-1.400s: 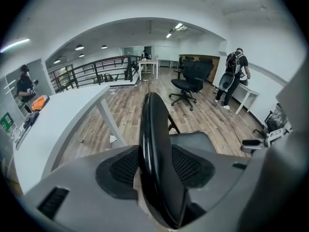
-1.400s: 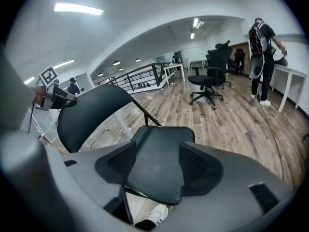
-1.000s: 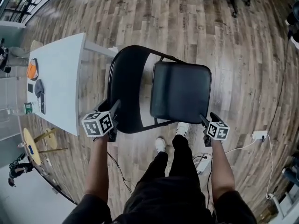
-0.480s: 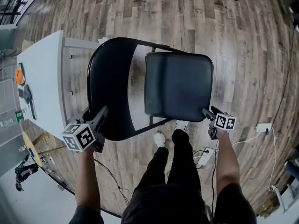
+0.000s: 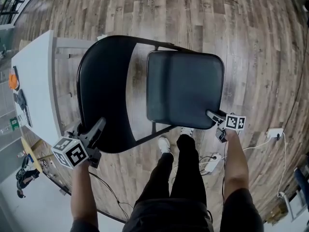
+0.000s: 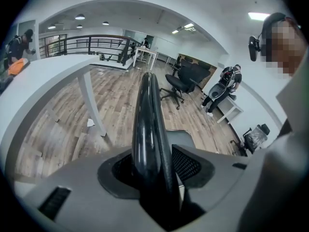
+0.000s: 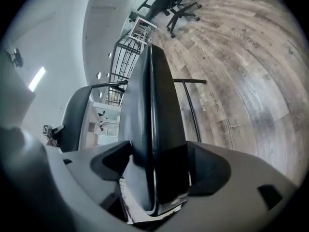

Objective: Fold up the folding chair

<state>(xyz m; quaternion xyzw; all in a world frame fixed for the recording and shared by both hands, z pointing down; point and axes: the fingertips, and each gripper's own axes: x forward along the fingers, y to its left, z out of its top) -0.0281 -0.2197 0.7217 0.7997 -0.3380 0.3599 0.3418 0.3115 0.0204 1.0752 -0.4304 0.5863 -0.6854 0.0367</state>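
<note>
A white table (image 5: 37, 76) runs along the nine o'clock edge of the head view, with an orange thing (image 5: 13, 79) and a few small dark things lying on it. At seven o'clock the left gripper (image 5: 95, 128) reaches up to the near rim of the black backrest (image 5: 104, 91). Its jaws stand only a narrow way apart and are clamped on that thin, glossy rim, which runs straight out between them. The folding chair (image 5: 145, 50) fills the middle of the view, standing on the wooden floor (image 5: 256, 57). Its backrest is on the left beside the table, and its padded seat (image 5: 186, 88) lies just right of centre. The person's legs (image 5: 178, 178) are at six o'clock. At four o'clock the right gripper (image 5: 213, 116) meets the near right corner of the seat. Its jaws are very wide and opening, with the thick seat edge filling the gap and both pads against it. A white plug (image 5: 274, 132) on a cable lies on the floor further right.
</note>
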